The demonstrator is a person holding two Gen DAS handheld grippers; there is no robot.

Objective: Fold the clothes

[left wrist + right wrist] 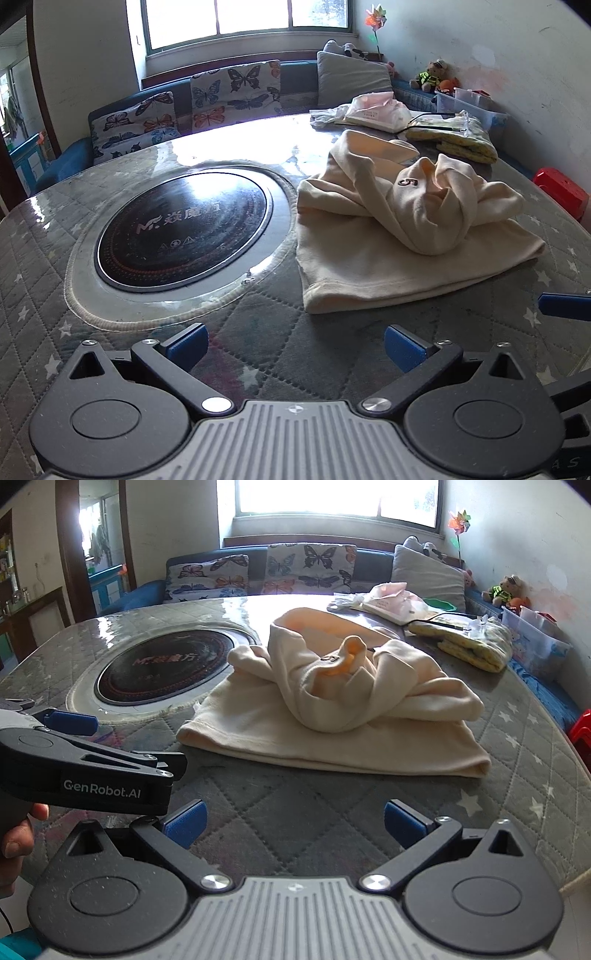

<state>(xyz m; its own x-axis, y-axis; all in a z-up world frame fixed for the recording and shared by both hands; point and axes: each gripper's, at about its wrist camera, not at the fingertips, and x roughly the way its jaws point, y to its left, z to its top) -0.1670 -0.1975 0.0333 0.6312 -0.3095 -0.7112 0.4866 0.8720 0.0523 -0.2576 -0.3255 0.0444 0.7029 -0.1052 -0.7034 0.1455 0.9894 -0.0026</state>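
Garment, cream-coloured, one item: lies on the quilted table cover, right of the round cooktop set into the table, its lower part flat with a straight edge along the near side, its upper part heaped in a twisted mound that shows a small "5" mark. Condition: half flat, half bunched, which would fit either a piece being spread for folding or one partly folded with the rest still piled; the pictures do not settle which. Left gripper: jaws spread wide, nothing between them, held above the cover near the garment's near left corner. Right gripper: jaws likewise wide and empty, facing the near edge. Handling note, as judgement: soft knit will sag and drag, so any pinch should take the cloth at an edge or corner, both layers together, each gripper on its own side, with the mound lifted clear rather than pulled across the flat part. Surroundings: yellow patterned folded cloth far right, pink packet beyond it, butterfly cushions on the sofa behind the table.
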